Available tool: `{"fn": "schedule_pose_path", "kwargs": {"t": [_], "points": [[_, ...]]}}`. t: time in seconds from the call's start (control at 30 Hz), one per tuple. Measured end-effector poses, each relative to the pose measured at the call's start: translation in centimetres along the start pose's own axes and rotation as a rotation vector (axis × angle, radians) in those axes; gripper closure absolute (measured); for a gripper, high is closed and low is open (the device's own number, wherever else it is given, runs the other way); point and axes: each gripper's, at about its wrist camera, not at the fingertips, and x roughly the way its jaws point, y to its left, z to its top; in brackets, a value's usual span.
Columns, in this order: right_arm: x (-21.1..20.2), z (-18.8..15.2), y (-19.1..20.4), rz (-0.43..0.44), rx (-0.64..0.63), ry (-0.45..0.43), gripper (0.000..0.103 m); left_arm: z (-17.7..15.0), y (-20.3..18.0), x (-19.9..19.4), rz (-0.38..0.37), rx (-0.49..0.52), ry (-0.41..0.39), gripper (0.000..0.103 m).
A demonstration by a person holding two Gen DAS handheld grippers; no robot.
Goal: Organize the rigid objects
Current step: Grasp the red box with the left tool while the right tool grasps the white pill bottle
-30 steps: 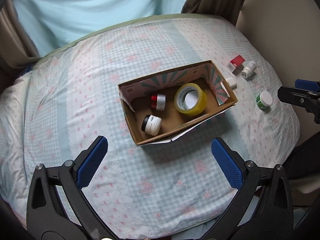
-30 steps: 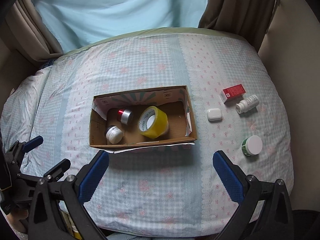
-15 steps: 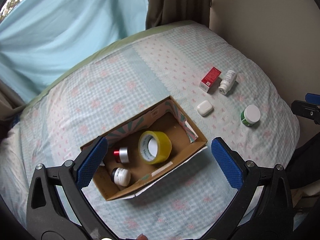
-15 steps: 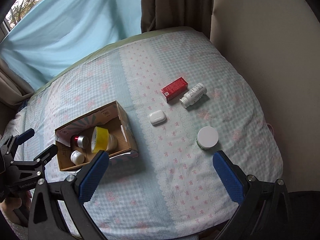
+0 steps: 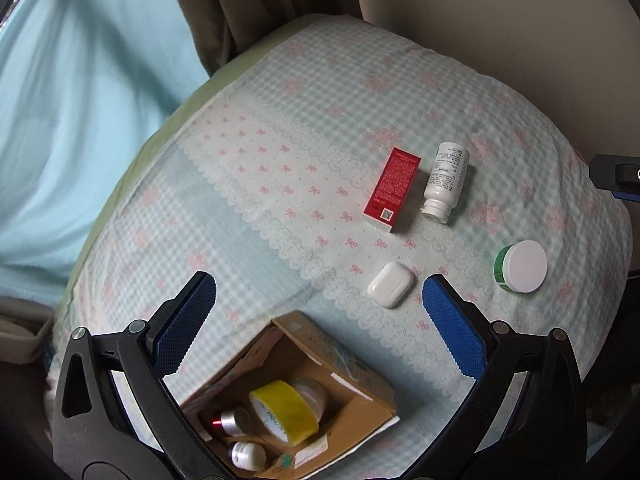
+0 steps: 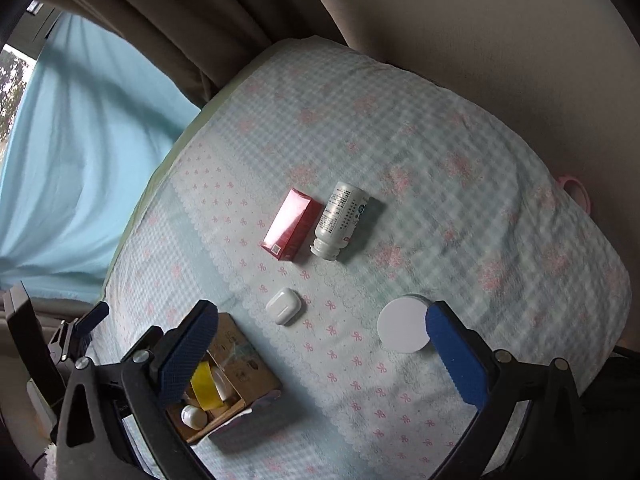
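Hovering spread and empty above the bed (image 6: 460, 152), the right claw (image 6: 320, 344) has four things left to collect: a white case (image 6: 285, 305), a red carton (image 6: 291, 224), a bottle (image 6: 339, 220) and a green jar (image 6: 403, 329). The left claw (image 5: 318, 322), also spread, waits over the box (image 5: 360, 392), which holds tape (image 5: 286, 410) and two small jars. Next, I judge, it should drop onto one item and pinch it.

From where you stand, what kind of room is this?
Probably a bedroom: a padded surface under a checked quilt with pink bows, much like a bed, beside brown curtains and a pale blue sheer.
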Motion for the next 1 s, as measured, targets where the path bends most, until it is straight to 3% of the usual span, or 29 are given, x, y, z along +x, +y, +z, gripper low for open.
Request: {"fn": "schedule_pose_path", "kwargs": {"t": [0.37, 0.47, 0.7, 0.9, 1.0], "points": [[10.8, 5.4, -4.4, 0.118, 0.243, 0.077, 0.007, 6.7, -4.5, 12.3, -0.076, 0.211, 0.094, 0.0], [13.5, 6.1, -5.1, 0.119, 0.276, 0.096, 0.019, 7.5, -5.8, 15.6, -0.094, 0.258, 0.13, 0.001], [19.5, 6.8, -6.3, 0.123, 0.35, 0.166, 0.03, 8.1, -7.5, 20.2, -0.105, 0.316, 0.183, 0.013], [21.7, 7.2, -6.1, 0.136, 0.392, 0.18, 0.04, 8.8, -8.4, 21.6, -0.137, 0.343, 0.191, 0.019], [22.2, 7.5, -5.8, 0.134, 0.398, 0.192, 0.046, 8.8, -8.9, 22.3, -0.17, 0.343, 0.214, 0.033]]}}
